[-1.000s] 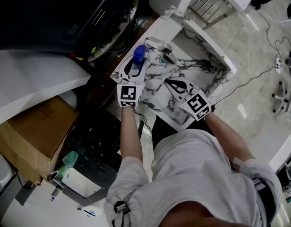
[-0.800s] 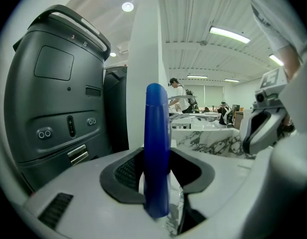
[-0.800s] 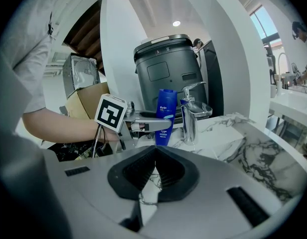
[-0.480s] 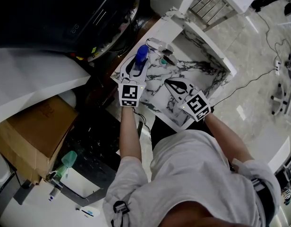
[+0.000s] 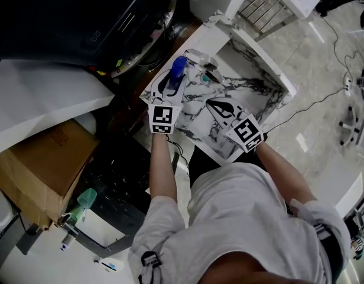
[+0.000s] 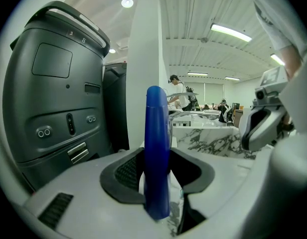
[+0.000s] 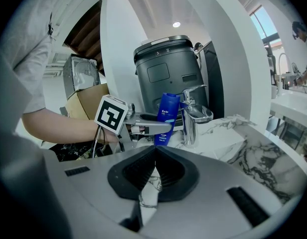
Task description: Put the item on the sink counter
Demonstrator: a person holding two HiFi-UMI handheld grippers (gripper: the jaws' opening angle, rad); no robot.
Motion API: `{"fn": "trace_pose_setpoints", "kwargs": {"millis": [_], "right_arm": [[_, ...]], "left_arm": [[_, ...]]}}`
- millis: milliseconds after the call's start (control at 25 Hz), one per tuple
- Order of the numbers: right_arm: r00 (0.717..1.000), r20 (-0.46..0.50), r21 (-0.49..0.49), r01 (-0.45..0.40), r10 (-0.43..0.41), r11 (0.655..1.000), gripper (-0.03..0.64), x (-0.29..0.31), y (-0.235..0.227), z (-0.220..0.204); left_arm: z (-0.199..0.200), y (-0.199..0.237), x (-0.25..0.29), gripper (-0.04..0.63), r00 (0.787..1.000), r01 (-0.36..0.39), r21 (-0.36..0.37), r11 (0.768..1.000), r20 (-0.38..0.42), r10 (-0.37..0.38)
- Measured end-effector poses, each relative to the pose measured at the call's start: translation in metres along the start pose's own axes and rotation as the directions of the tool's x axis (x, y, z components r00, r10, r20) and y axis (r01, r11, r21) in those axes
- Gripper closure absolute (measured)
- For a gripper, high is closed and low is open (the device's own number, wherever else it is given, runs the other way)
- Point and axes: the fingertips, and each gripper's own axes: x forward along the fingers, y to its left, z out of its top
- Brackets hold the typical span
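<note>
Nothing has shifted over the last second; left claw [image 5: 171,80] still clamps the blue bottle [image 5: 177,68], seemingly standing on the marble bench [image 5: 194,116], upper centre, beside the faucet [image 5: 207,65]; right claw [image 5: 220,106] closed, empty; only release remains.

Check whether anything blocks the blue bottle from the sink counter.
Nothing visible does. The left gripper holds the blue bottle upright right at the marble sink counter, beside the faucet; the counter surface around it looks bare.
</note>
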Motion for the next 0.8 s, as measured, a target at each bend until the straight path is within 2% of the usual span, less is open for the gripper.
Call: {"fn": "trace_pose_setpoints", "kwargs": {"millis": [600,680,800], "right_arm": [[1.0,0.016,-0.005,-0.001,0.001,1.0,0.612,-0.001,-0.001,0.006],[1.0,0.026,-0.073,0.003,-0.001,0.997,0.612,-0.005,0.001,0.019],[0.999,0.042,-0.277,-0.003,0.015,0.961,0.612,-0.015,0.005,0.06]], "left_arm": [[-0.005,0.002,-0.007,0.431,1.0,-0.003,0.001,1.0,-0.024,0.003],[-0.006,0.002,-0.008,0.431,1.0,-0.003,0.007,1.0,-0.023,0.003],[-0.006,0.0,-0.009,0.431,1.0,0.003,0.017,1.0,-0.028,-0.002]]}}
